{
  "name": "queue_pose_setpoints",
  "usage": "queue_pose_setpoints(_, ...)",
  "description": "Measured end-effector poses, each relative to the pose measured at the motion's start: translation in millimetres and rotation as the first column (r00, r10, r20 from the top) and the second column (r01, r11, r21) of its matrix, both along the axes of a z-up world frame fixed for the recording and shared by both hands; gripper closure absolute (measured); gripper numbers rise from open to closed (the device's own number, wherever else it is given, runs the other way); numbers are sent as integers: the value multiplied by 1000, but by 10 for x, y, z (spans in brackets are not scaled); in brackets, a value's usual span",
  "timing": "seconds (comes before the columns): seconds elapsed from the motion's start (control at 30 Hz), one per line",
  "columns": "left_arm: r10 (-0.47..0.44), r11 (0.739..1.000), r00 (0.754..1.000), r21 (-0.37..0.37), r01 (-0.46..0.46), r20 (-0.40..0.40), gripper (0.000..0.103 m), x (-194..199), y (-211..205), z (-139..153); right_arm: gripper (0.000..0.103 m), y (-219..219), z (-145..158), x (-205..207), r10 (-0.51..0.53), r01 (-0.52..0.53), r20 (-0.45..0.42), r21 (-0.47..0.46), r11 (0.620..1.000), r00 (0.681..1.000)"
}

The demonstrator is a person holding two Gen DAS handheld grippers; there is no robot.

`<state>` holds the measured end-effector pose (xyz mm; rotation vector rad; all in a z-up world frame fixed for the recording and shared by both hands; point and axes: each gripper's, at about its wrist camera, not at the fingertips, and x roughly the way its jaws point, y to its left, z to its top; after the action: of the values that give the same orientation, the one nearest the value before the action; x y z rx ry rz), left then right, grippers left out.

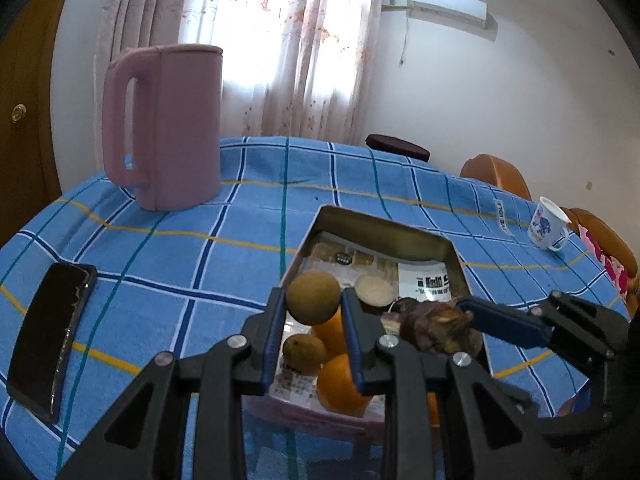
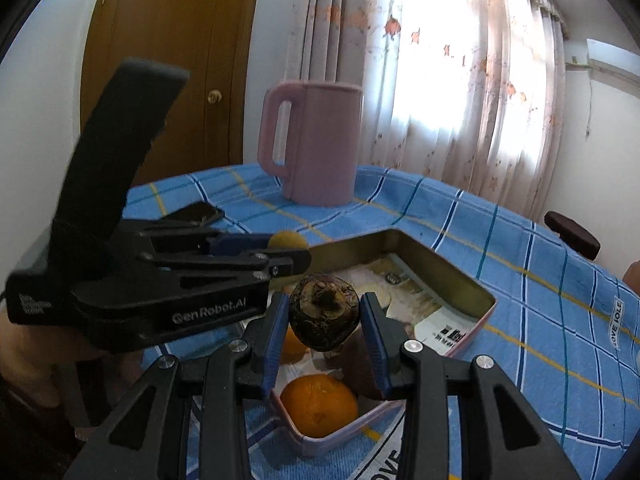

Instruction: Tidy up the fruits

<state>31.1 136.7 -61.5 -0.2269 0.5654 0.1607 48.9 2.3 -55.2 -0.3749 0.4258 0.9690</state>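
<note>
left gripper [image 1: 313, 308] pinches a round greenish-brown fruit [image 1: 313, 297] above the tin tray [image 1: 384, 225]; right gripper [image 2: 325, 320] clamps a dark knobbly fruit [image 2: 324, 311], possibly a water chestnut, over an orange [image 2: 319, 405] inside.

We read "GenRobot.AI" in white on side of left claw [image 2: 276, 258] — seen from right wrist view. Blue checked tablecloth [image 2: 540, 320] carries white tag "LOVE SOLE". Printed sheet [image 2: 444, 330] in tin [image 2: 486, 300] — lettering too blurred to read.
</note>
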Motion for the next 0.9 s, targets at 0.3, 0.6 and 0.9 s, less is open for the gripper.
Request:
queue_pose_setpoints(0.3, -12, 1000, 1000, 11, 12, -10, 71, 4, -51, -1, 63, 13, -21, 18, -8, 7, -19, -19, 1000, 1000)
queue_pose_setpoints(0.6, 26, 999, 999, 17, -27, 45, 29, -136, -41, 105, 47, -168, 54, 51, -59, 59, -2, 30, 998, 998)
queue_pose_setpoints(0.9, 33, 999, 995, 13, -34, 95, 26, -252, -79, 236, 45, -474, 245, 42, -136, 134, 18, 93, 987, 991)
